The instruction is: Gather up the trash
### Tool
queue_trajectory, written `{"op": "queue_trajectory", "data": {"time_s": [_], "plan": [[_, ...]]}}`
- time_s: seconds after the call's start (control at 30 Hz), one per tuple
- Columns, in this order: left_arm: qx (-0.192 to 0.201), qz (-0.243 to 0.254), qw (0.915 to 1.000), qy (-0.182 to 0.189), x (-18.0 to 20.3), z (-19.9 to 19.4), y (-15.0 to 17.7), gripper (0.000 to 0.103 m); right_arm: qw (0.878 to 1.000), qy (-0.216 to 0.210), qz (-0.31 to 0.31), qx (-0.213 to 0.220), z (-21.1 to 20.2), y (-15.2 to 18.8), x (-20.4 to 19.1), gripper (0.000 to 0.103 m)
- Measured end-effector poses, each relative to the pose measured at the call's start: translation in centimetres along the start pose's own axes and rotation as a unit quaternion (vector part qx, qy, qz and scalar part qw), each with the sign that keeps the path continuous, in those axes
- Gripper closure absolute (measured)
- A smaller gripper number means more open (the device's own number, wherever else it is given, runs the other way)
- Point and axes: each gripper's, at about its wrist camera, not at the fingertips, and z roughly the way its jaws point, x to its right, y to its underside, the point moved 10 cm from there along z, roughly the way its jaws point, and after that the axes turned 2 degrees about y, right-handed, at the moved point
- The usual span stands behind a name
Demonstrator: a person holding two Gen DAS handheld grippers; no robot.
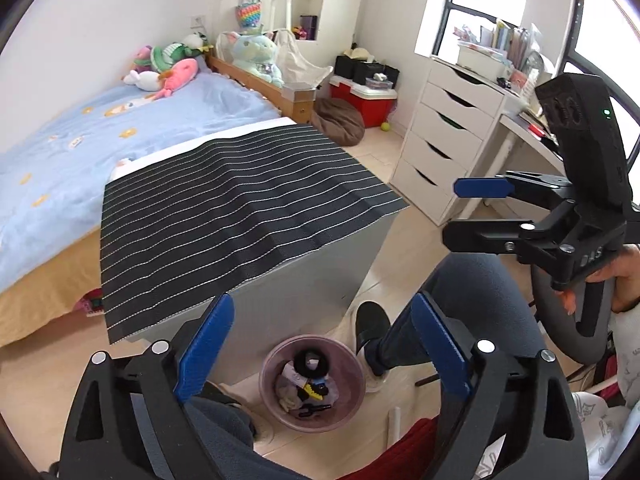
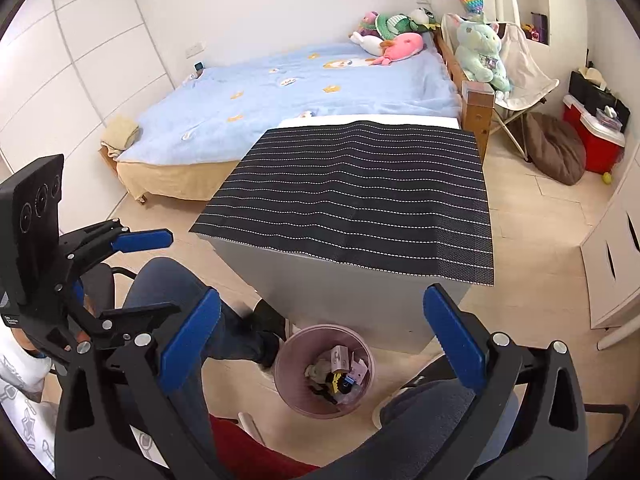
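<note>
The left gripper point(image 1: 320, 344) hangs over the person's lap with its blue-padded fingers point(image 1: 206, 346) spread wide and nothing between them. The right gripper point(image 2: 322, 340) is held beside it, likewise spread apart and holding nothing; in the left wrist view it shows side-on at the right edge point(image 1: 464, 210), with the person's hand point(image 1: 616, 280) wrapped around its grip. Both point down and forward toward the floor.

Below and between the two grippers stands a pink wastebasket point(image 2: 288, 392) on the pale wooden floor point(image 2: 532, 208), just beside the near lower corner of a grey cabinet point(image 2: 352, 300). The trash point(image 2: 338, 372) lies inside the basket: crumpled pale scraps, a black ring point(image 1: 312, 362), a small yellow and black piece and a bit of blue, though the smaller bits are too jumbled to name with confidence. The person's dark-socked foot point(image 1: 370, 320) rests close to the basket's rim.

A black cloth with thin white stripes point(image 2: 360, 196) covers the cabinet top, its front edge hanging slightly over the near side. Behind the cabinet is a bed with a light blue cover point(image 2: 280, 92), plush toys point(image 2: 396, 38) heaped at its far corner by the headboard. A white chest of drawers point(image 1: 444, 136) stands to the right, a red cooler box point(image 1: 368, 100) beyond it near the wall.
</note>
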Motion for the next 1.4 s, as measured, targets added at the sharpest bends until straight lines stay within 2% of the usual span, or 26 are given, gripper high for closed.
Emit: {"op": "queue_trajectory", "data": {"time_s": [0.13, 0.57, 0.7, 0.8, 1.0, 1.2, 1.4], "plan": [[0.004, -0.01, 0.9999, -0.012, -0.7, -0.1, -0.1, 0.008, 1.0, 0.0, -0.002, -0.006, 0.3, 0.1, -0.1, 0.003], [0.017, -0.04, 0.9982, -0.042, -3.2, -0.5, -1.0, 0.008, 1.0, 0.029, -0.012, 0.002, 0.5, -1.0, -0.4, 0.003], [0.021, -0.05, 0.9972, -0.052, -4.3, -0.7, -1.7, 0.008, 0.999, 0.043, -0.014, 0.012, 0.3, -2.2, -0.2, 0.003], [0.025, -0.055, 0.9962, -0.062, -5.3, -0.8, -2.5, 0.008, 0.999, 0.037, -0.012, 0.022, 0.3, -3.6, -0.2, 0.003], [0.054, -0.056, 0.994, -0.077, -6.9, -1.7, -5.3, 0.008, 0.998, 0.035, -0.023, 0.038, 0.5, -6.9, -0.3, 0.003], [0.064, -0.06, 0.9938, -0.068, -7.9, -1.6, -7.5, 0.006, 0.998, 0.028, -0.032, 0.048, 0.9, -9.5, -0.6, 0.003], [0.056, -0.078, 0.9935, -0.061, -8.8, -1.0, -8.2, 0.006, 0.998, 0.02, -0.034, 0.046, 1.5, -10.6, -0.8, 0.003]]}}
